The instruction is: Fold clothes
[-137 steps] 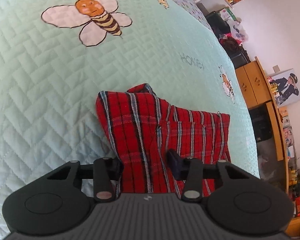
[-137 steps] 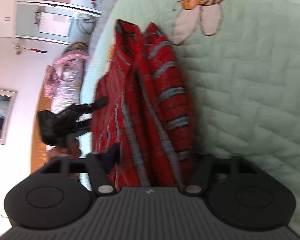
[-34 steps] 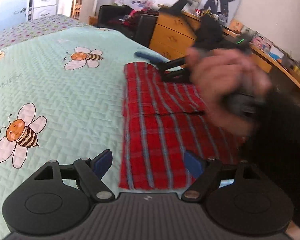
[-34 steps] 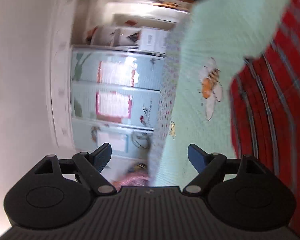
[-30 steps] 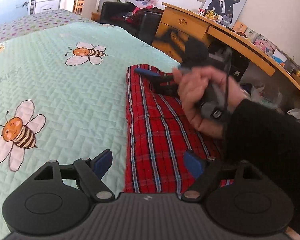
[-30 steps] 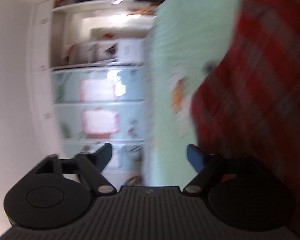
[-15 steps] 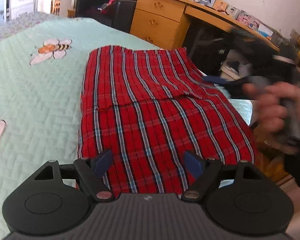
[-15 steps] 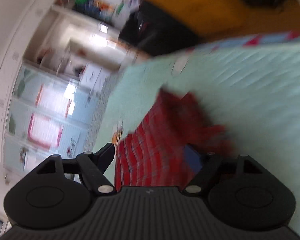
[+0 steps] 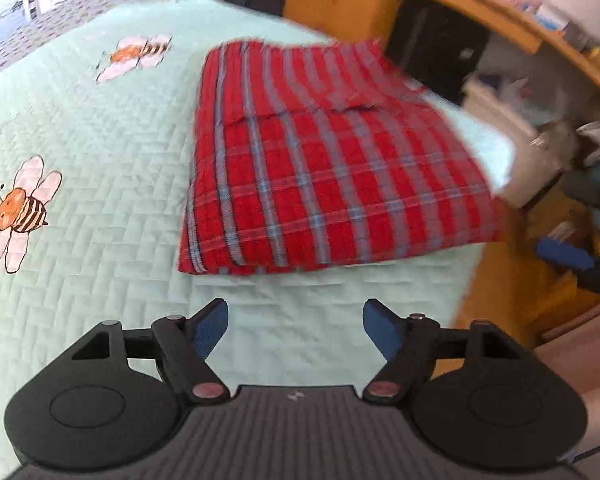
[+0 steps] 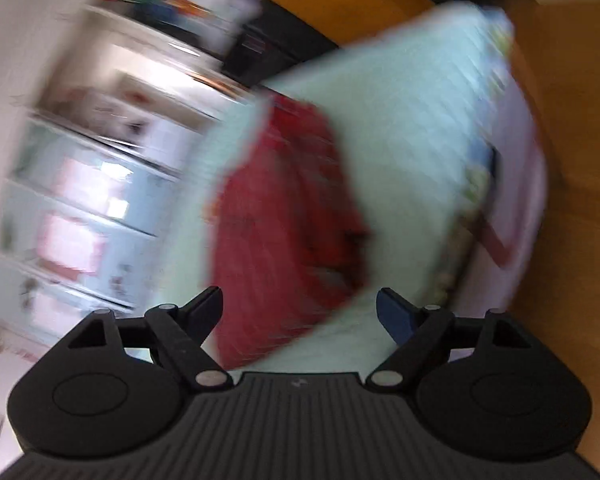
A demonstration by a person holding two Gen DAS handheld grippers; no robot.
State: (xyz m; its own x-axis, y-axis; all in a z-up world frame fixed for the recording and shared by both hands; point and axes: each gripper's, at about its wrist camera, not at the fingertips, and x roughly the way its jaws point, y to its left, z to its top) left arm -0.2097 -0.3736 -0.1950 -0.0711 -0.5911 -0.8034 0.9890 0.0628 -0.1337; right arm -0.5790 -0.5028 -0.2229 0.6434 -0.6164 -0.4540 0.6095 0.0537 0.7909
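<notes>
Lying folded on the bee-print quilt, the red plaid shirt sits beyond both empty grippers: the left gripper wide, the right gripper just opened wide.

Bee-print quilted bed beside a wooden desk.

Left claw and right claw both agape and empty, right's jaws just widened.
</notes>
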